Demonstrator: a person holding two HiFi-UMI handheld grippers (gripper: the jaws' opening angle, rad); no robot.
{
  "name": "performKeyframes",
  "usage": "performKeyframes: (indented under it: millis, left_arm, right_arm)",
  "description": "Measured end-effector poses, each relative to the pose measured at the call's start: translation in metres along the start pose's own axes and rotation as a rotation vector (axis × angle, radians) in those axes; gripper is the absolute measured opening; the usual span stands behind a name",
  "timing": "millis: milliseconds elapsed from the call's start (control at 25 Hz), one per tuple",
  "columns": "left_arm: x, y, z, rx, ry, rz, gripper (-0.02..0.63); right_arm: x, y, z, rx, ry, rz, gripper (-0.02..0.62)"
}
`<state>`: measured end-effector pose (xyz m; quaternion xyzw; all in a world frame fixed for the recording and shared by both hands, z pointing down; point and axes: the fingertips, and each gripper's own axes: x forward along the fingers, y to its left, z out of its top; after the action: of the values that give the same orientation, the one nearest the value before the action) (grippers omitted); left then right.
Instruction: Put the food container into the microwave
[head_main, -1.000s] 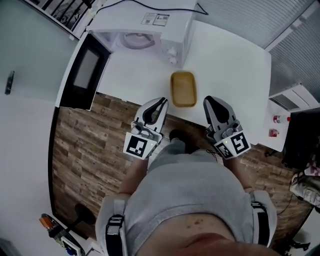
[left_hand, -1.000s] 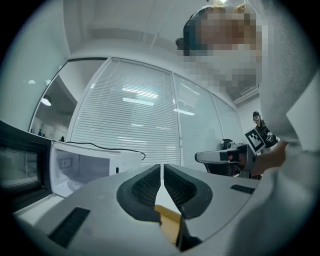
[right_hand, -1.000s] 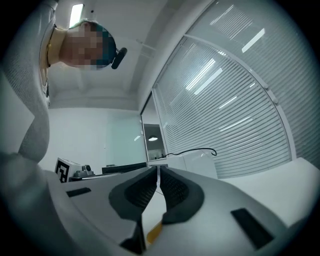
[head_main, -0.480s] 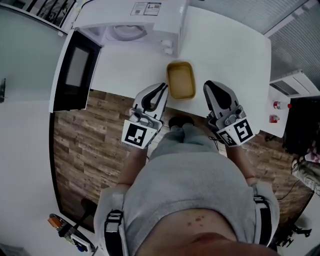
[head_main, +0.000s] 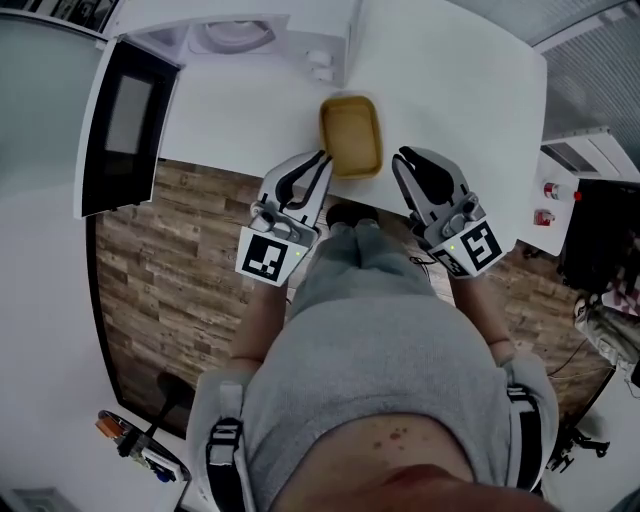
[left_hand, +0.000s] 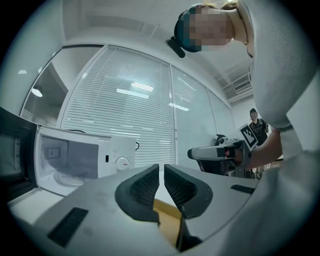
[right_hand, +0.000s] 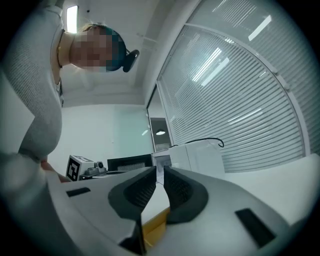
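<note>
A yellow food container (head_main: 351, 135) lies open-topped on the white table (head_main: 450, 90), near its front edge. The white microwave (head_main: 240, 30) stands at the far left of the table with its door (head_main: 120, 120) swung wide open. My left gripper (head_main: 321, 158) is shut and empty, its tips just left of the container's near corner. My right gripper (head_main: 400, 158) is shut and empty too, a little right of the container. In the left gripper view the container (left_hand: 167, 220) shows below the shut gripper (left_hand: 161, 171), with the microwave (left_hand: 75, 160) beyond. The right gripper view shows the container (right_hand: 155, 226) under its gripper (right_hand: 160, 176).
The open microwave door juts out past the table's edge over the wood floor (head_main: 170, 260). A low white unit with red-capped items (head_main: 556, 200) stands to the right of the table. A window with blinds (left_hand: 125, 110) runs behind the table.
Both grippers have come forward to the table's edge and now flank the container's near end. The container and microwave have not moved on the table.
</note>
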<state>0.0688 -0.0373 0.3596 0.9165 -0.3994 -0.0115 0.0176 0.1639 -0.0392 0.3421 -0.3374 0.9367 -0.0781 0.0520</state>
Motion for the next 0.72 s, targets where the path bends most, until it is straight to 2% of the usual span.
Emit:
performKeyframes:
  millis: [40, 120, 160, 240, 280, 440, 720]
  left_arm:
    - [0.000, -0.003, -0.003, 0.005, 0.006, -0.004, 0.012]
    - [0.000, -0.008, -0.010, 0.006, 0.023, -0.013, 0.016]
    - [-0.001, -0.010, -0.014, 0.002, 0.033, -0.016, 0.029]
    - [-0.001, -0.013, -0.021, -0.006, 0.053, -0.021, 0.116]
    - [-0.002, -0.014, -0.023, -0.004, 0.061, -0.022, 0.128]
    - [-0.007, -0.021, -0.034, 0.032, 0.087, -0.021, 0.149]
    - [-0.015, -0.031, -0.054, 0.039, 0.134, -0.034, 0.192]
  right_arm:
    - [-0.001, 0.002, -0.003, -0.007, 0.005, 0.009, 0.086]
    - [-0.001, 0.006, -0.008, -0.017, 0.019, 0.027, 0.175]
    - [-0.001, 0.008, -0.010, -0.017, 0.025, 0.034, 0.186]
    - [0.000, 0.010, -0.014, -0.010, 0.029, 0.045, 0.193]
    - [0.000, 0.011, -0.016, -0.006, 0.033, 0.050, 0.198]
    - [-0.005, 0.016, -0.028, -0.018, 0.064, 0.075, 0.209]
    - [-0.010, 0.020, -0.049, -0.022, 0.117, 0.088, 0.248]
